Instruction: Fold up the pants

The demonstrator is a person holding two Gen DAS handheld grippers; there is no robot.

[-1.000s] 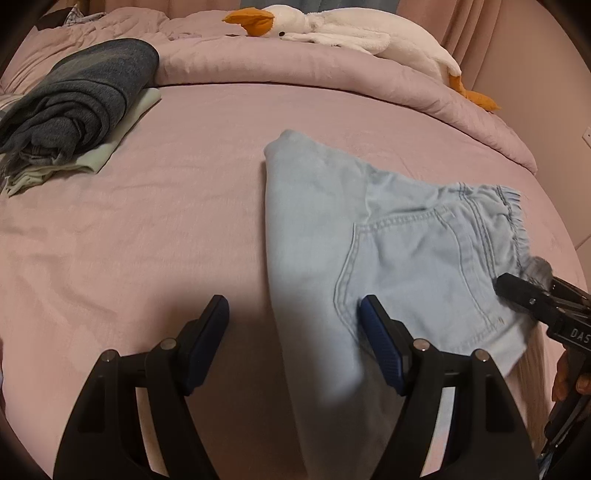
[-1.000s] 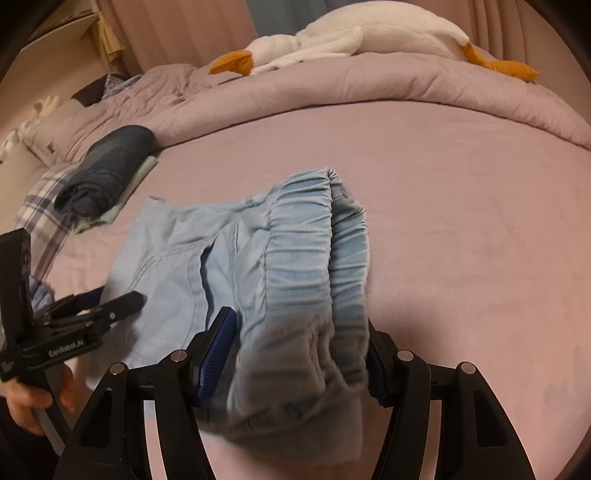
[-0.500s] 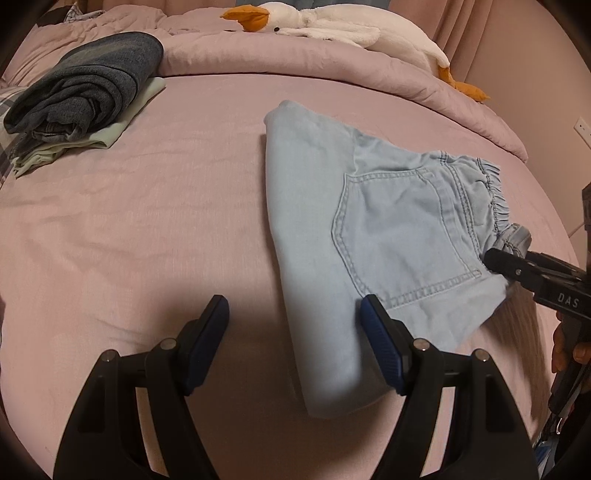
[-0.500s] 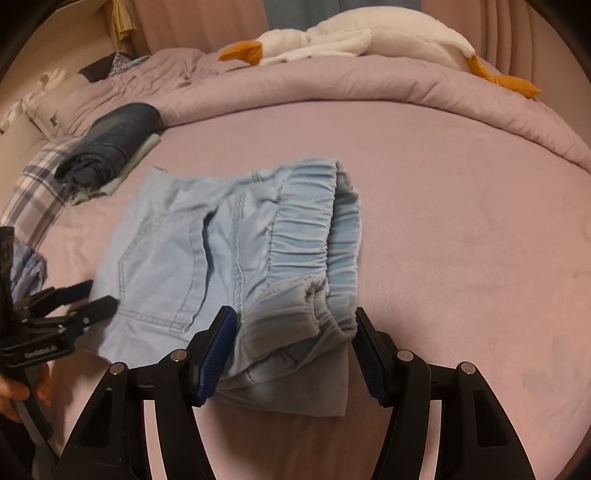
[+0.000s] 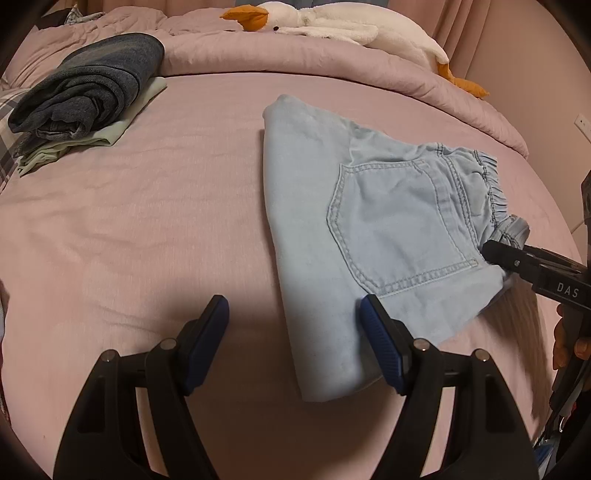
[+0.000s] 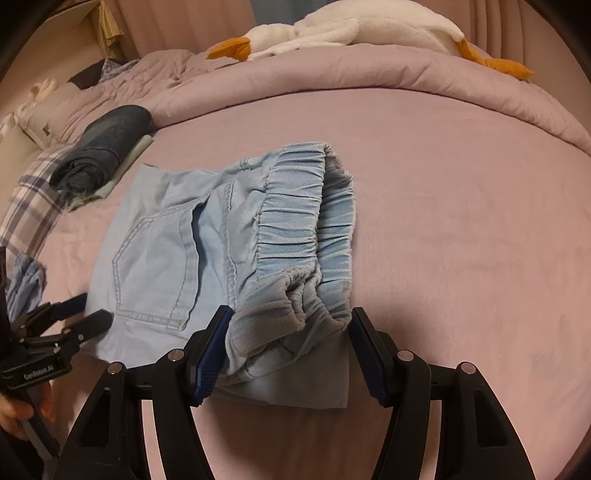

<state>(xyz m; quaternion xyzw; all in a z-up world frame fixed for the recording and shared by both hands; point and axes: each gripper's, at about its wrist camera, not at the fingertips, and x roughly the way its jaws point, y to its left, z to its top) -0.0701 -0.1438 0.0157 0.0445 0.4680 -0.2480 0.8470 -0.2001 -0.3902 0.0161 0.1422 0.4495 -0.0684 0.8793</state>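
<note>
Between your right gripper (image 6: 291, 350) jaws, which stand wide apart, sits the bunched elastic waistband (image 6: 310, 236) of the light blue pants (image 6: 173, 254); neither blue pad presses the cloth. Your left gripper (image 5: 293, 345) is likewise spread wide, its right pad over the near folded edge of the pants (image 5: 369, 236), its left pad over bare sheet, gripping nothing.

The pants lie folded into a compact stack on the pink bed (image 5: 147, 229), back pocket (image 5: 399, 221) facing up, waistband toward your right side. In the left wrist view, your right gripper's tip (image 5: 496, 253) sits at the waistband corner; in the right wrist view, your left gripper (image 6: 79, 319) shows at the opposite edge of the stack, beside the pocket.

Further out: a folded dark denim garment (image 5: 88, 85) rests on a pale green folded piece (image 5: 110, 133), well apart from the pants toward the left. A rolled pink comforter (image 5: 332, 62) runs across the far side of the bed, with a white plush goose (image 5: 340, 26) lying on it. Plaid fabric (image 6: 29, 210) shows at the left edge.
</note>
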